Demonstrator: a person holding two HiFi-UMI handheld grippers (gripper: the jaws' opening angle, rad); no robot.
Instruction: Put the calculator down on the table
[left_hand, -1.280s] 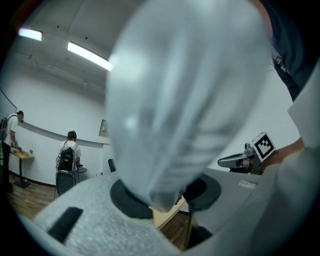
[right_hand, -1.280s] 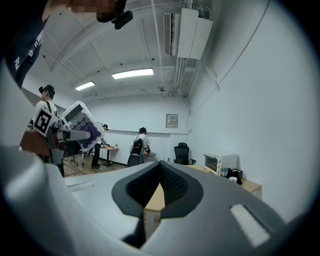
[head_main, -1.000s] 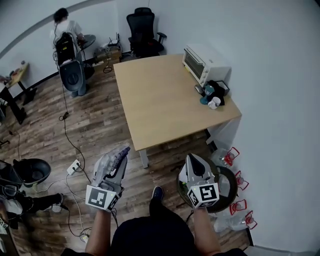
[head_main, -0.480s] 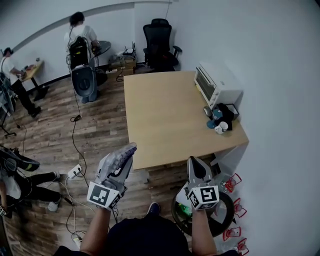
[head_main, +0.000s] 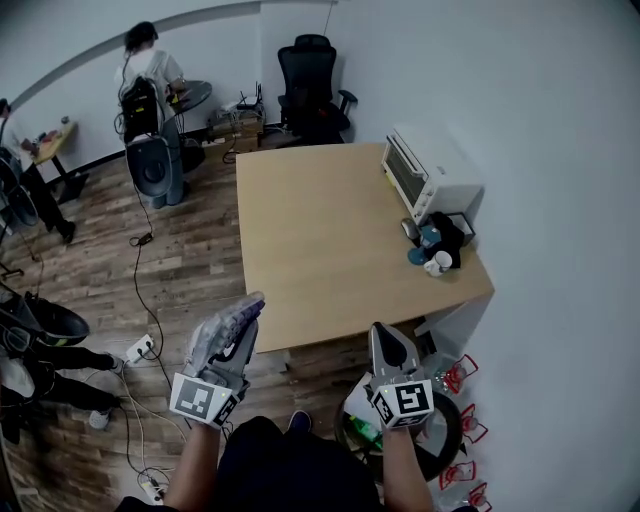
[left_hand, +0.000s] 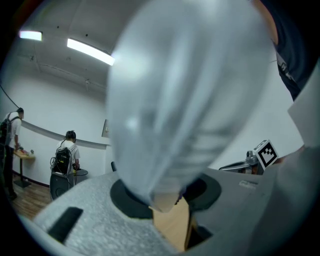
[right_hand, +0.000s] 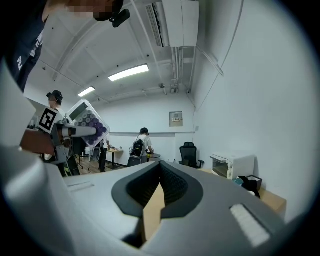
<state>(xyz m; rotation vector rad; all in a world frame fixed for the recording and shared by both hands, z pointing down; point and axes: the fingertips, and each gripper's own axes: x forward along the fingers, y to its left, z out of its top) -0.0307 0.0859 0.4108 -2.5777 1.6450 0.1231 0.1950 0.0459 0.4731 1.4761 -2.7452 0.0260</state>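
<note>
My left gripper (head_main: 238, 338) is shut on the calculator (head_main: 222, 335), a grey slab with purple keys that juts forward past the jaws toward the near edge of the wooden table (head_main: 320, 230). In the left gripper view the calculator (left_hand: 185, 100) is a blurred grey mass covering most of the picture above the left gripper (left_hand: 167, 200). The right gripper view shows the calculator (right_hand: 87, 122) off to the left, keys visible. My right gripper (head_main: 385, 338) is shut and empty, level with the table's front right corner, and the right gripper (right_hand: 160, 187) points along the tabletop.
A white toaster oven (head_main: 425, 170) stands at the table's right edge, with mugs and a black object (head_main: 435, 250) beside it. An office chair (head_main: 310, 75) stands behind the table. Cables and a power strip (head_main: 140, 345) lie on the floor at left. A black round bin (head_main: 445, 430) is below my right hand.
Both grippers have come forward to the table's near edge, the calculator still held in the left one. The jaws have not changed.
</note>
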